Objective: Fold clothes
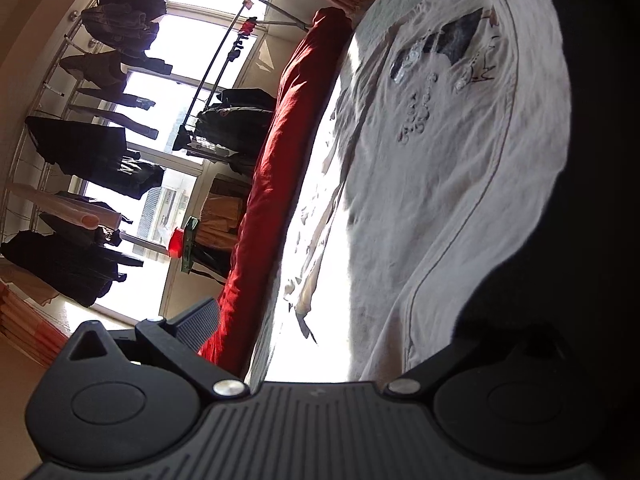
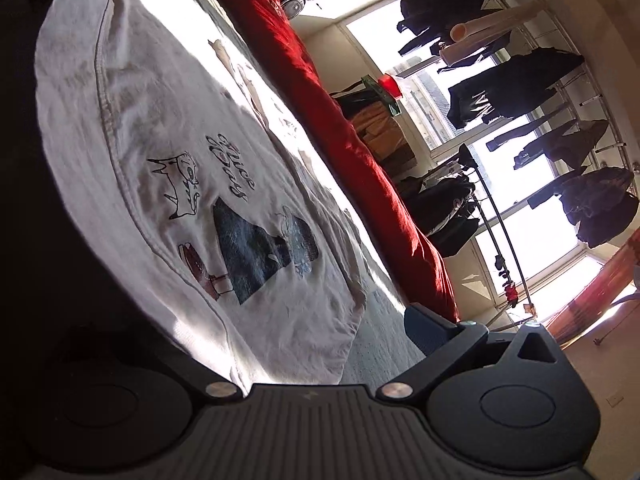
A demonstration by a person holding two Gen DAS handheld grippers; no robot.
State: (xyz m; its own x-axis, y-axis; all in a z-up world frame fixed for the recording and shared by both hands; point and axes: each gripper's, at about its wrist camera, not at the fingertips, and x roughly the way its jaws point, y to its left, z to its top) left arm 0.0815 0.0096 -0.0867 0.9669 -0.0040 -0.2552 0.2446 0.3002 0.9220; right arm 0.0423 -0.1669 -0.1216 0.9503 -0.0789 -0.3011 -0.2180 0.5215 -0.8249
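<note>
Fabric of a white printed T-shirt [image 2: 172, 184] reaches down to both tools. In the left wrist view the left tool [image 1: 316, 344] shows one finger spread wide, its partner lost in shadow under the shirt [image 1: 440, 184]; the right tool [image 2: 320, 344] looks the same, mirrored. Whether either actually pinches cloth I cannot tell. The shirt lies spread on a pale bed sheet [image 2: 384, 344], beside a long red duvet roll [image 2: 328, 112], with dark clothes on a rack [image 2: 520, 88] by the window beyond. Judging by this, a hem-edge grasp is in hand; next comes lifting both corners evenly and carrying them over.
</note>
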